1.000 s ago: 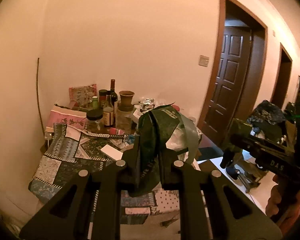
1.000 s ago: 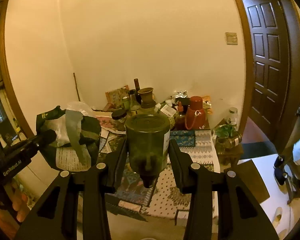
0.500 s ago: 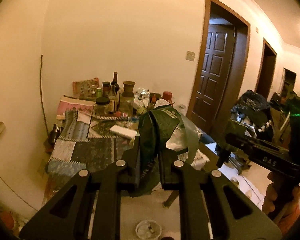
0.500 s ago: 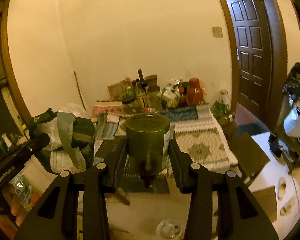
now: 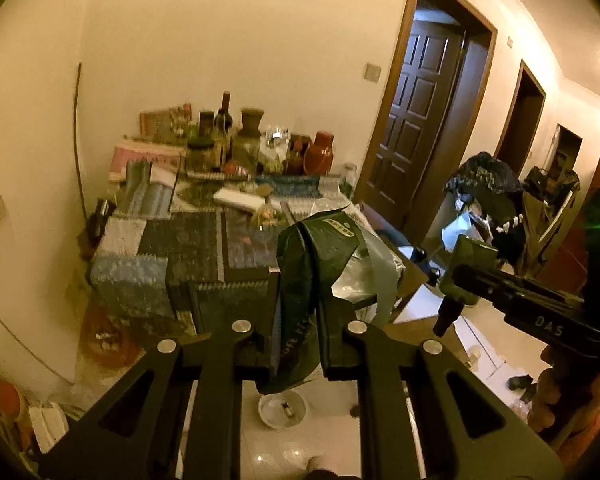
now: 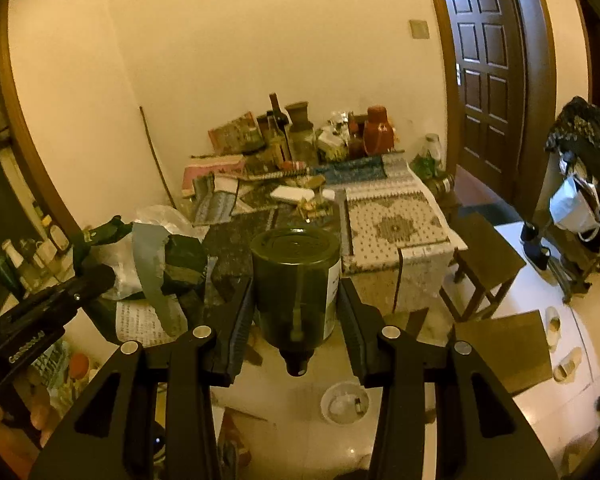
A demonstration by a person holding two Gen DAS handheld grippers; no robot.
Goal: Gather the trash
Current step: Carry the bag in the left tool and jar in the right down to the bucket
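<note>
Green plastic bag (image 5: pixel 300 264): crinkled, with grey strap and clear film, pinched tight in the left hand-held gripper (image 5: pixel 298 340).
Dark bottle (image 6: pixel 296 280): smooth cylinder, neck toward the camera, clamped between the pads of the right hand-held gripper (image 6: pixel 296 316), jaws part open.
Surface (image 6: pixel 396 224): patterned cloths, crowded with jars and bottles behind.
Floor: glossy tiles, white bowl (image 6: pixel 344 403) below.

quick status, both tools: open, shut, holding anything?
Left tool: shut on the dark green bag.
Right tool: shut on the upside-down green bottle.
</note>
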